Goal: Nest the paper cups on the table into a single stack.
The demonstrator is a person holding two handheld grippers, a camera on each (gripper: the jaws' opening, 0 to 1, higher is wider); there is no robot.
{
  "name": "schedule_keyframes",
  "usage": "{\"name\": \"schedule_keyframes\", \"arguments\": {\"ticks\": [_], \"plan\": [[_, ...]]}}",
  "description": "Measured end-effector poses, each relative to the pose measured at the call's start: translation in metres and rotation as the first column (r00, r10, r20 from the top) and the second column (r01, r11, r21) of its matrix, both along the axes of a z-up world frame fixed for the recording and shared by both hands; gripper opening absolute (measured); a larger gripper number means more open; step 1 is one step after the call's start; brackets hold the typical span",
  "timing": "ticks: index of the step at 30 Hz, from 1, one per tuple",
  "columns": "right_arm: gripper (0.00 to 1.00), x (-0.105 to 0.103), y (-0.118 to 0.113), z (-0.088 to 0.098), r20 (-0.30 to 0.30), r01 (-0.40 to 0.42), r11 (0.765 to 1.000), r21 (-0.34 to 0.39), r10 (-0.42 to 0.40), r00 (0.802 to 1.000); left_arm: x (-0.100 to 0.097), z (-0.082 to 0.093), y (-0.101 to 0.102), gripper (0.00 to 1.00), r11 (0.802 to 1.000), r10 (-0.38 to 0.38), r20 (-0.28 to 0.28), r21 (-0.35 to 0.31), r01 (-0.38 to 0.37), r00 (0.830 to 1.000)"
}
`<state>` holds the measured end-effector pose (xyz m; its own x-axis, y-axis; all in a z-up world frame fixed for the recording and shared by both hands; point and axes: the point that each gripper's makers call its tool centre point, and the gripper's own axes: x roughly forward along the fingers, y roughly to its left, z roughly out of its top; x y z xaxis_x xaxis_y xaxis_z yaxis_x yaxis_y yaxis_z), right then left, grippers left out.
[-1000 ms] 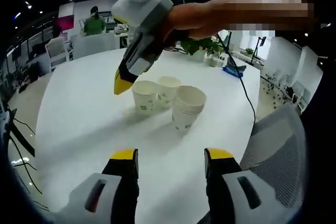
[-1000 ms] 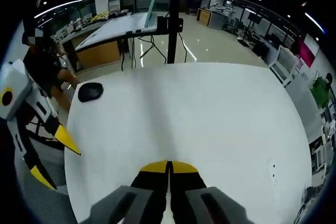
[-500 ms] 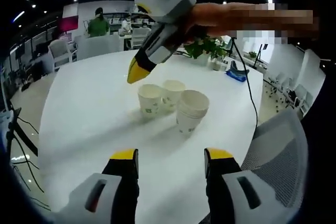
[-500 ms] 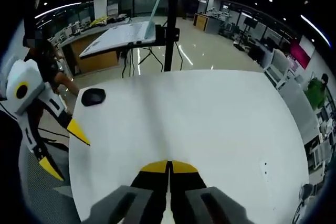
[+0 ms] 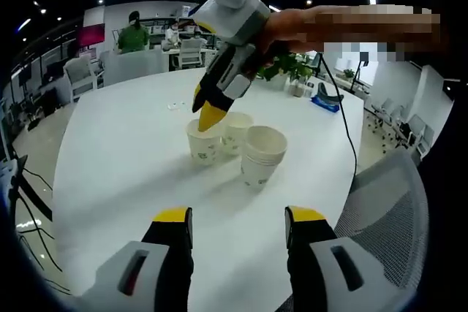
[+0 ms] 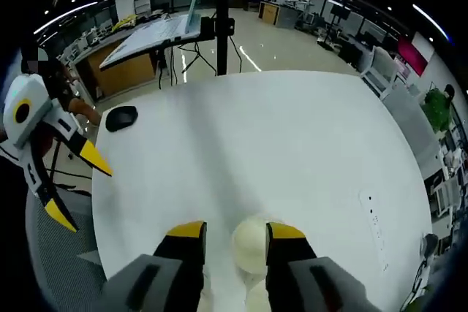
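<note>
Right gripper (image 6: 234, 230), released, straddles a paper cup (image 5: 204, 139) on the bench (image 5: 117, 158); left gripper (image 5: 238, 215) released

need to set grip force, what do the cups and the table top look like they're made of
The single cups and the stack of cups look like thin matte off-white paper, with rolled rims and a small green print. The round table top looks like smooth white laminate or painted board: a soft sheen, no grain; which one is unclear.

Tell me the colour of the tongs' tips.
Yellow, clearest on the right tongs in the left gripper view.
</note>
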<state>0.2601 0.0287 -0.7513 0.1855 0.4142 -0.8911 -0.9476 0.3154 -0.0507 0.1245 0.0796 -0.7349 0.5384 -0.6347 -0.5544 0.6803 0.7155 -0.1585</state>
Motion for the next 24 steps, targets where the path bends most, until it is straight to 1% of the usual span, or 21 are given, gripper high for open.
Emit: {"name": "schedule_keyframes", "arguments": {"ticks": [4,7,8,11,13,17,19,20,21,22,23,24], "plan": [[0.33,-0.001,0.001,-0.02,-0.034,0.013,1.0,-0.013,-0.014,0.999,0.002,0.0,0.003,0.5,1.0,0.007,-0.001,0.004,-0.007,1.0],[0.34,-0.003,-0.002,-0.028,-0.04,0.021,0.999,-0.034,-0.022,0.999,0.002,0.0,0.006,0.5,1.0,0.01,-0.002,0.005,-0.01,1.0],[0.35,-0.001,-0.002,-0.04,-0.046,0.025,0.999,-0.041,-0.027,0.999,0.001,0.0,0.006,0.5,1.0,0.012,-0.003,0.005,-0.012,1.0],[0.35,-0.001,-0.004,-0.047,-0.062,0.045,0.998,-0.052,-0.048,0.997,-0.001,0.0,0.008,0.5,1.0,0.02,-0.007,0.006,-0.02,1.0],[0.35,-0.005,-0.007,-0.046,-0.07,0.047,0.997,-0.06,-0.051,0.996,-0.002,-0.001,0.009,0.5,1.0,0.026,-0.012,0.007,-0.026,1.0],[0.34,-0.001,-0.002,-0.067,-0.08,0.036,0.996,-0.078,-0.043,0.996,-0.003,-0.001,0.01,0.5,0.999,0.032,-0.018,0.007,-0.032,0.999],[0.34,-0.002,-0.004,-0.067,-0.08,0.027,0.996,-0.09,-0.034,0.996,-0.004,-0.001,0.01,0.5,0.999,0.035,-0.02,0.006,-0.034,0.999],[0.34,0.0,-0.004,-0.071,-0.081,0.024,0.995,-0.098,-0.032,0.996,-0.004,-0.001,0.01,0.5,0.999,0.037,-0.021,0.006,-0.037,0.999],[0.32,0.001,-0.004,-0.073,-0.08,0.023,0.994,-0.102,-0.031,0.996,-0.004,-0.001,0.011,0.5,0.999,0.038,-0.022,0.006,-0.038,0.999],[0.27,0.001,-0.003,-0.074,-0.075,0.02,0.994,-0.104,-0.028,0.997,-0.004,-0.001,0.012,0.49,0.999,0.04,-0.023,0.006,-0.04,0.999],[0.18,0.001,-0.003,-0.074,-0.077,0.011,0.995,-0.103,-0.019,0.997,-0.004,-0.001,0.012,0.49,0.999,0.041,-0.023,0.006,-0.041,0.999],[0.01,-0.002,0.0,-0.071,-0.086,-0.014,0.995,-0.095,0.006,0.996,-0.004,0.0,0.012,0.49,0.999,0.043,-0.024,0.006,-0.043,0.999]]}}
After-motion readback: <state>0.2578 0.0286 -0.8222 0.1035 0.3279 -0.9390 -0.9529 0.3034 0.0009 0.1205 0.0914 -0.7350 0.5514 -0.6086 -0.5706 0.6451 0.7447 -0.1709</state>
